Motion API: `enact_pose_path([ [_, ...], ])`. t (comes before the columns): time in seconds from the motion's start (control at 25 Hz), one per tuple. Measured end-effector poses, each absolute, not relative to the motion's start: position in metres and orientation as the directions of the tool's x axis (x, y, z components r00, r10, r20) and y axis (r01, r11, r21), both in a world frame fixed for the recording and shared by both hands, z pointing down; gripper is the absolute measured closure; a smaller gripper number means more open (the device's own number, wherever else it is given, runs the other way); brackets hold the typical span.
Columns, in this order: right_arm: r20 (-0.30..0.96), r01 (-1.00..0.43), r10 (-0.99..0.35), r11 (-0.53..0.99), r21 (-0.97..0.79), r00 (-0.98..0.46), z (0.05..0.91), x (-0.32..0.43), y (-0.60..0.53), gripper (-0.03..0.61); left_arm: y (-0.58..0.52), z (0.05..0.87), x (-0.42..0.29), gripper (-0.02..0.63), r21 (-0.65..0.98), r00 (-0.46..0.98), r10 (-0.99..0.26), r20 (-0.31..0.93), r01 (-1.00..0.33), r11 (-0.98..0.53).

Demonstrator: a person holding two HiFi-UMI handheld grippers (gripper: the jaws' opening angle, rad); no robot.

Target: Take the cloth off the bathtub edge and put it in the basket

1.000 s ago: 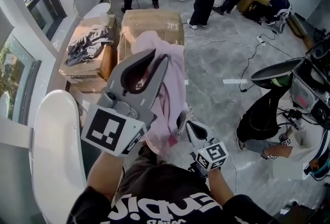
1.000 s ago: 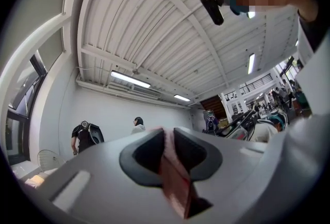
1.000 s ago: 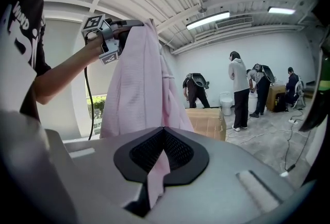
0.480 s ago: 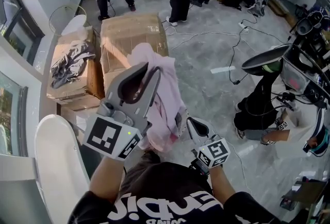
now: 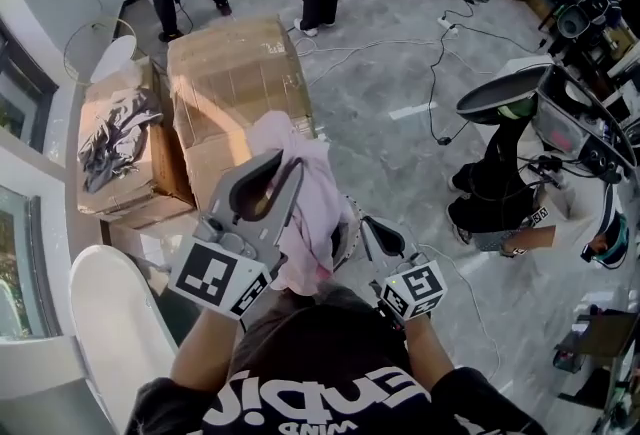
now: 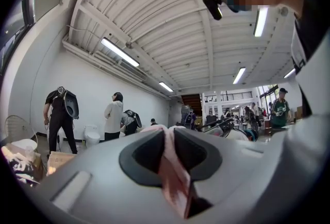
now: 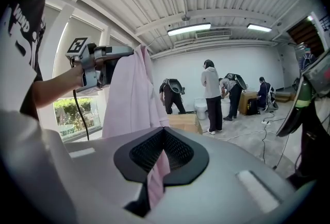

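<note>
since a second ago the cardboard boxes [image 5: 235,73] have drifted left in the head view, both tongs keeping their hold. left gripper [image 5: 288,163] is clenched on the pink cloth [image 5: 310,198], held high. right gripper [image 5: 368,225] pinches its lower part. the cloth hangs between them, off the white bathtub [image 5: 110,323] at left.

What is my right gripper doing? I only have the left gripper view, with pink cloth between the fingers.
Observer: The right gripper is shut on the cloth too, on a lower part of it.
Operator: Is the cloth clear of the tub?
Observer: Yes. In the head view it hangs between both grippers, apart from the tub, which lies below and to the left of the left gripper.
</note>
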State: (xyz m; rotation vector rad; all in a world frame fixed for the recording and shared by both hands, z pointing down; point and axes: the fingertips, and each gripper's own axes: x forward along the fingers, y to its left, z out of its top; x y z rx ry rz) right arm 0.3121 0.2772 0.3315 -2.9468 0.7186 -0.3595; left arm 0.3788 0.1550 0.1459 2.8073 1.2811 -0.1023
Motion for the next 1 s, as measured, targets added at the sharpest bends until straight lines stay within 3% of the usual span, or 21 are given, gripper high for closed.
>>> enact_pose_path([
  [1.0,0.276,-0.589,-0.627,-0.779,-0.215,0.729,0.386,0.377,0.263,0.569,0.154,0.35,0.389,0.555,0.101,0.685,0.692,0.228,0.691,-0.716],
])
